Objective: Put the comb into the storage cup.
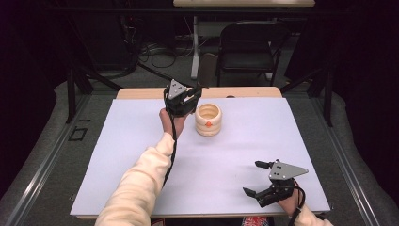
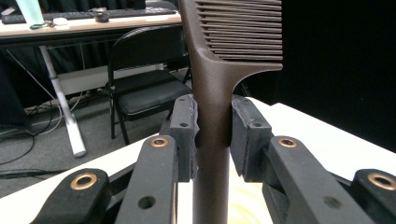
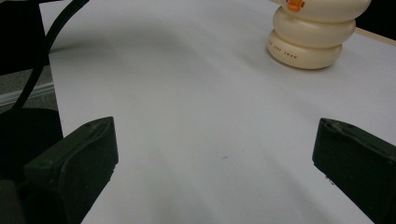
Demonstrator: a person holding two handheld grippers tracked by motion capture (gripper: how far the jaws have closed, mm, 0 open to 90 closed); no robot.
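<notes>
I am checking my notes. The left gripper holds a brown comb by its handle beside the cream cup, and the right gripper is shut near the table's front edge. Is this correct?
Not quite: the right gripper is open, its jaws wide apart in the right gripper view. The left gripper does hold the brown comb by its handle beside the cream cup.

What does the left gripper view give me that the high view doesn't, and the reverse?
Left gripper view: the brown comb upright, its handle clamped between the left gripper pads, teeth above.
High view: the open right gripper low near the table's front edge, and the cream ribbed cup beside the left gripper.
Both: the folding chair behind the table.
</notes>
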